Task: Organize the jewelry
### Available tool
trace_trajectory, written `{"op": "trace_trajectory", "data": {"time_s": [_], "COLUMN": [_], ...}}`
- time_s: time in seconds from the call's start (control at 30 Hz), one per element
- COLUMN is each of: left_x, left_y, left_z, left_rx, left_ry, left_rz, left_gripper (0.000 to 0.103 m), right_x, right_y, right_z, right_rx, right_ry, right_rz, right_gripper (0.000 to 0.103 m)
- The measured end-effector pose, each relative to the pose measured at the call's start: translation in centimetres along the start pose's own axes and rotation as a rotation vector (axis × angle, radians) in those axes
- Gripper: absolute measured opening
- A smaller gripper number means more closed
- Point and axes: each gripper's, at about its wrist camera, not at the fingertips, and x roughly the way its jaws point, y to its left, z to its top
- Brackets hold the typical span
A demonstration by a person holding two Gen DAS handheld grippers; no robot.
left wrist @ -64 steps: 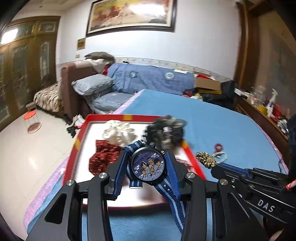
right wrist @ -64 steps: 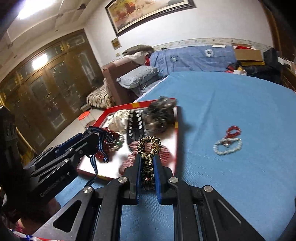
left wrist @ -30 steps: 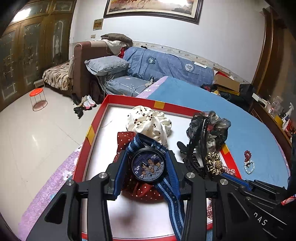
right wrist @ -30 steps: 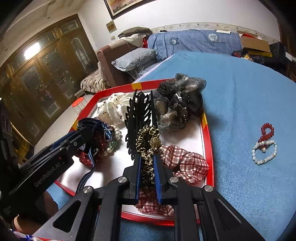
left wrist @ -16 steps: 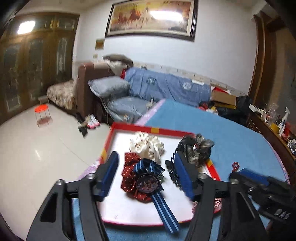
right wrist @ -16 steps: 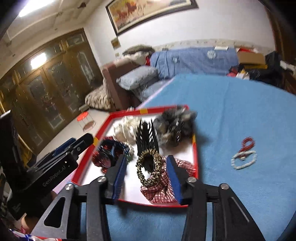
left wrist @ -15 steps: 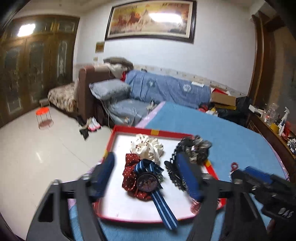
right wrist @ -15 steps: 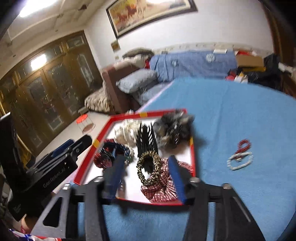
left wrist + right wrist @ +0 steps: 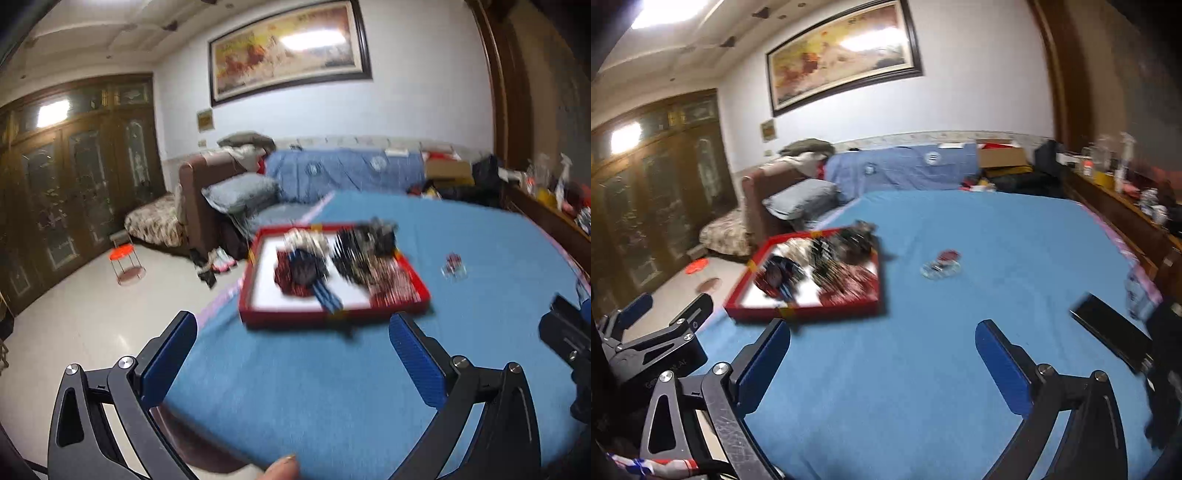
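Note:
A red-rimmed tray (image 9: 258, 314) (image 9: 812, 314) with a white floor lies on the blue cloth. In it lie the blue-strapped watch (image 9: 306, 273) (image 9: 775, 277) on a red scrunchie, a black comb, dark and white scrunchies, and a plaid one (image 9: 391, 280). A red and a white bead bracelet (image 9: 453, 264) (image 9: 940, 264) lie on the cloth right of the tray. My left gripper (image 9: 293, 354) is open and empty, well short of the tray. My right gripper (image 9: 882, 354) is open and empty, nearer than the bracelets. Both views are blurred.
A black flat object (image 9: 1112, 336) lies on the cloth at the right. The left gripper's body (image 9: 653, 347) shows at the left of the right wrist view. A sofa (image 9: 221, 192) and a wooden side counter (image 9: 546, 210) flank the blue-covered surface.
Both grippers opened, leaving the watch and the leopard scrunchie in the tray, then pulled back and up away from it.

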Motion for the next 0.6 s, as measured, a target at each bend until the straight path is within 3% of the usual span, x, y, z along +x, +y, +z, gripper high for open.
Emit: {"op": "trace_trajectory", "data": {"time_s": [0.1, 0.17, 0.37, 0.6], "left_x": [-0.5, -1.1, -2.7, -0.8], "left_y": [0.5, 0.9, 1.7, 1.8], "left_z": [-1.5, -2.2, -2.8, -3.0], "left_rx": [-0.019, -0.052, -0.088, -0.052], "left_ry": [0.023, 0.023, -0.055, 0.013], "left_rz": [0.000, 0.037, 0.068, 0.081], "left_gripper": [0.103, 0.103, 0.103, 0.103], "right_x": [-2.0, -2.6, -3.2, -1.9], "right_y": [-0.6, -0.6, 2.1, 4.8], "right_z": [-1.3, -1.7, -2.4, -3.2], "right_rx": [0.007, 0.024, -0.062, -0.179], "right_ry": [-0.016, -0.013, -0.011, 0.017], "right_rz": [-0.040, -0.027, -0.020, -0.038], "right_gripper": [0.102, 0.102, 0.102, 0.102]}}
